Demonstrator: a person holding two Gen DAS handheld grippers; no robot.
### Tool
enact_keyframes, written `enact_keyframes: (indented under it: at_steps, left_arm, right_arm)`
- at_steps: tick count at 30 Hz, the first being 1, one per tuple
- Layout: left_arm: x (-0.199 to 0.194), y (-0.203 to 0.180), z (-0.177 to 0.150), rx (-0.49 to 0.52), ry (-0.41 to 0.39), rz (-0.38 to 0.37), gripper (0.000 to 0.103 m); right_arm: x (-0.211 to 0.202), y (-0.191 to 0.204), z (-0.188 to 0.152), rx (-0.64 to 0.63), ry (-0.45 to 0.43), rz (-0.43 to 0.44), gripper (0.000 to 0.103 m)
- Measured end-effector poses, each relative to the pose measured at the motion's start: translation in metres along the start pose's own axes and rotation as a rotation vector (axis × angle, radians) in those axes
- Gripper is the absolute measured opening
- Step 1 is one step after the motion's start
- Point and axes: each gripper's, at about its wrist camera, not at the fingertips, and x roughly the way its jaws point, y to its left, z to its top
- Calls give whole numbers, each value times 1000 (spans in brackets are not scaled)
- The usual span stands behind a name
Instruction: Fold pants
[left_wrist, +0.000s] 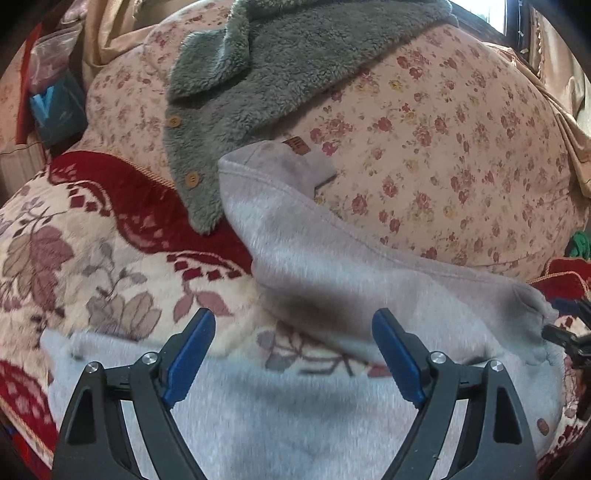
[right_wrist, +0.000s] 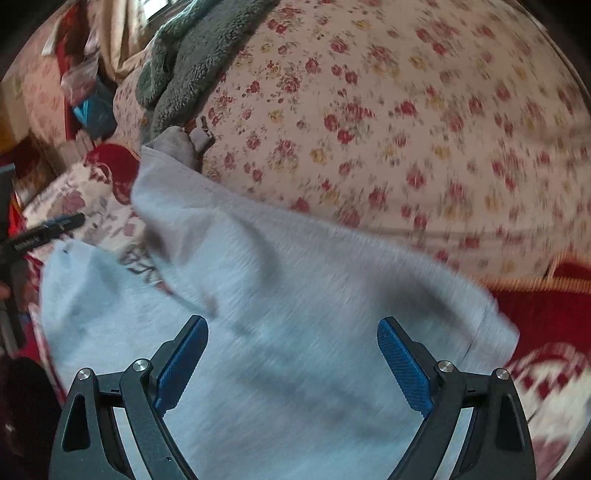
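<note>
Light grey pants (left_wrist: 332, 258) lie on a red and cream flowered blanket (left_wrist: 92, 240). One end runs up to a floral quilt and carries a brown label (left_wrist: 295, 144); the wide part lies just under my grippers. My left gripper (left_wrist: 293, 317) hovers over the near grey cloth, open, with nothing between its blue pads. My right gripper (right_wrist: 292, 323) is open above the same pants (right_wrist: 295, 277), its pads bare too. Black frame parts of the right gripper (left_wrist: 567, 338) show at the left wrist view's right edge. A black finger of the left gripper (right_wrist: 48, 229) shows at the right wrist view's left edge.
A grey-green fleece jacket (left_wrist: 258, 74) with wooden buttons lies across the bulging floral quilt (left_wrist: 443, 147), touching the pants' far end. A plastic bag and a blue item (left_wrist: 55, 103) sit at the far left. Beige curtain cloth (left_wrist: 110, 33) hangs behind.
</note>
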Motion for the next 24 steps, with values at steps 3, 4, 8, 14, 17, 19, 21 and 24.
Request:
enact_keyframes:
  at_steps: [3, 4, 8, 14, 17, 19, 21, 24]
  left_arm:
    - [12, 7, 16, -4, -2, -24, 87]
    - [16, 11, 22, -6, -5, -32, 88]
    - [43, 30, 49, -30, 11, -62, 92]
    - [85, 58, 85, -59, 28, -50, 92]
    - [104, 59, 103, -23, 31, -42, 92]
    - [115, 57, 113, -5, 33, -49, 92]
    - [124, 55, 121, 1, 28, -49, 92]
    - [130, 55, 129, -5, 14, -53, 92]
  right_arm:
    - [20, -8, 21, -77, 18, -22, 96]
    - [28, -10, 28, -101, 30, -23, 96]
    - [66, -12, 48, -204, 93, -59, 96]
    - [121, -14, 61, -349, 180, -128, 96]
    - [134, -15, 65, -384, 195, -132, 96]
    - [138, -15, 68, -399, 193, -125, 96]
    - [142, -15, 72, -428, 193, -126, 96]
    - [147, -17, 80, -449, 194, -125, 96]
